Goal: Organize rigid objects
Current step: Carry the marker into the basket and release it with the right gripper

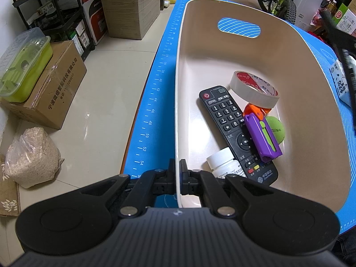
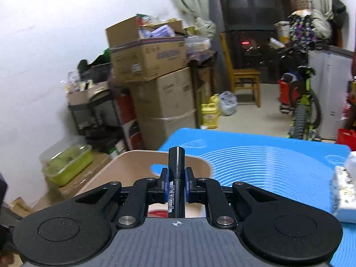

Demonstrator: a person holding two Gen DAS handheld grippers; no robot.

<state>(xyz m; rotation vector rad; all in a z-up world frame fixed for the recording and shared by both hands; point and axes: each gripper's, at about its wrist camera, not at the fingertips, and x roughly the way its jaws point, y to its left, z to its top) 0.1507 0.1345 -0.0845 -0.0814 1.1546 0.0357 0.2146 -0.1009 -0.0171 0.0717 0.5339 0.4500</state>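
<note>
A beige bin [image 1: 222,51] with a handle slot stands on the blue mat [image 1: 164,66]. It holds a black remote [image 1: 235,131], a tape roll [image 1: 253,89], a purple and green toy [image 1: 262,138], a green ball [image 1: 276,129], an orange piece [image 1: 251,110] and a white bottle [image 1: 224,164]. My left gripper [image 1: 177,171] is shut on the bin's near left wall. My right gripper [image 2: 176,178] is shut on a black marker [image 2: 176,173], held upright above the bin [image 2: 133,166], and shows blurred at the far right of the left wrist view [image 1: 342,51].
A white paper packet [image 2: 344,189] lies on the mat [image 2: 267,162] at the right, also in the left wrist view [image 1: 340,82]. Left of the table are cardboard boxes [image 1: 51,86], a green container [image 1: 24,69], a bag of grain [image 1: 33,158] and a black shelf [image 1: 55,15]. A bicycle [image 2: 302,109] stands beyond.
</note>
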